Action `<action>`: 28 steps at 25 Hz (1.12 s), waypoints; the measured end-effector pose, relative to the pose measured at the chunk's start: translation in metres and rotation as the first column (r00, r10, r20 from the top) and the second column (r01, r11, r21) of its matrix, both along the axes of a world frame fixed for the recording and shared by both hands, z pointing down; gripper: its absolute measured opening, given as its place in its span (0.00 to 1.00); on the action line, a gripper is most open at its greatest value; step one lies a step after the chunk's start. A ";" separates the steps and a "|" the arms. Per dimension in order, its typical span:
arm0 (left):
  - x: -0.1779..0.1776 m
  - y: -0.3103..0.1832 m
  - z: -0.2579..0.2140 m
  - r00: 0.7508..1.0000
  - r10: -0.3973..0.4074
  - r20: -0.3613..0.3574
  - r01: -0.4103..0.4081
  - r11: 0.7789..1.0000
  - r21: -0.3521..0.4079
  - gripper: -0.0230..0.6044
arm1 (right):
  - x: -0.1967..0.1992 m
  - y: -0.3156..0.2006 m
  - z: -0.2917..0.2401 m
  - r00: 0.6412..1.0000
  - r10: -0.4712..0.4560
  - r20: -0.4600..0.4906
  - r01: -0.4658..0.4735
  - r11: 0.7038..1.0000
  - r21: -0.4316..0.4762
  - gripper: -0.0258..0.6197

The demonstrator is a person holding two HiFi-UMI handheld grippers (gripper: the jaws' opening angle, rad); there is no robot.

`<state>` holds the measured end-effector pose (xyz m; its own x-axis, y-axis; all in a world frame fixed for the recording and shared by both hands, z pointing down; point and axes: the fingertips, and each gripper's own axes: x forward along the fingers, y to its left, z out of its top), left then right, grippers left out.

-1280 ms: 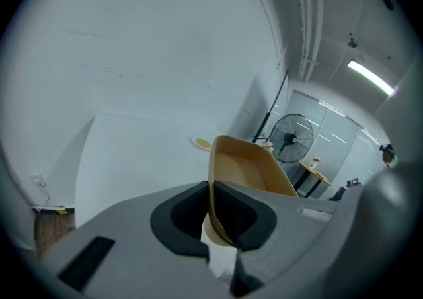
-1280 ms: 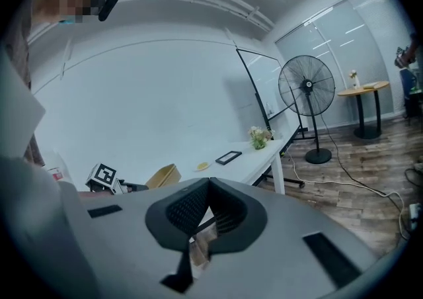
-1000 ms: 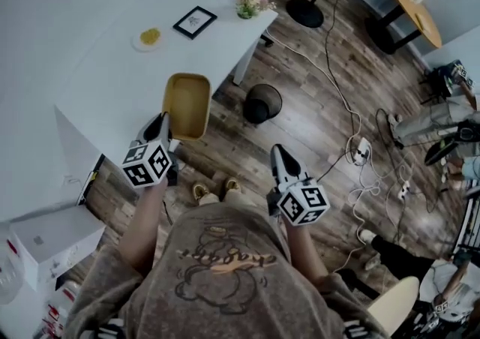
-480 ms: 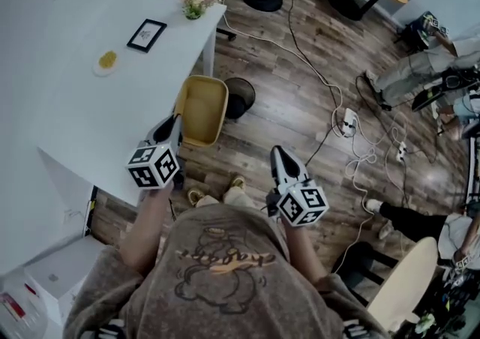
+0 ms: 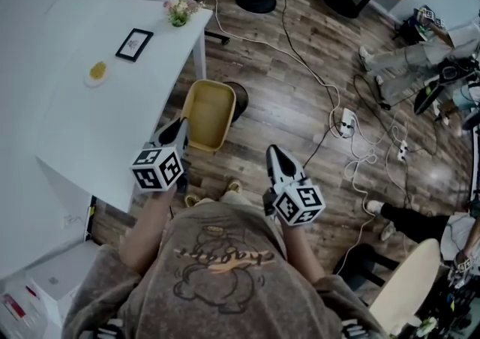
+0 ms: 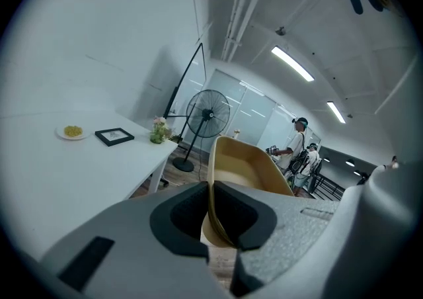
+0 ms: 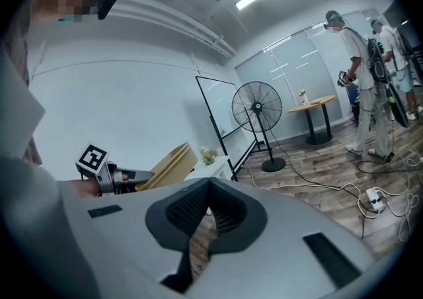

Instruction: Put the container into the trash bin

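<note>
Near rim of the yellow container (image 5: 204,112) pinched in the left gripper (image 5: 178,129), jaws clamped tight on the thin wall. Held in the air just off the worktop's (image 5: 90,135) right edge, above the wooden floor (image 5: 262,135), open side up. Just beyond it and partly hidden behind its far end, the black trash bin (image 5: 241,97), standing on the floor near the worktop's far right corner. Nothing in the right gripper (image 5: 273,154), jaws pressed together, hanging over the floor well apart from the container. Toward the worktop's far edge: a plate (image 5: 97,72), a picture frame (image 5: 134,44), a flower pot (image 5: 178,10) at the corner.
</note>
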<state>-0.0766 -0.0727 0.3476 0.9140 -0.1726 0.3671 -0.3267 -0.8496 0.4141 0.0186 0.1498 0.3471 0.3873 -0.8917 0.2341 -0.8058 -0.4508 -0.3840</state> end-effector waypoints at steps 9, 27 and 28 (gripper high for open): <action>0.048 0.018 0.005 1.000 -0.030 -0.004 0.030 0.999 0.034 0.07 | 0.053 0.020 0.016 0.999 -0.036 0.007 0.036 0.999 -0.003 0.04; 0.163 -0.040 0.042 0.999 0.023 0.034 -0.023 1.000 -0.012 0.07 | 0.154 -0.035 0.044 1.000 0.001 0.011 -0.001 0.999 -0.034 0.04; 0.172 -0.046 0.046 0.999 0.031 0.039 -0.031 0.999 -0.011 0.07 | 0.162 -0.041 0.047 1.000 0.009 0.006 -0.008 0.999 -0.036 0.04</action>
<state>0.0956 -0.1186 0.3940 0.9037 -0.1403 0.4044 -0.3165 -0.8550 0.4107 0.1803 0.1092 0.3940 0.3932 -0.8795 0.2681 -0.7996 -0.4710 -0.3726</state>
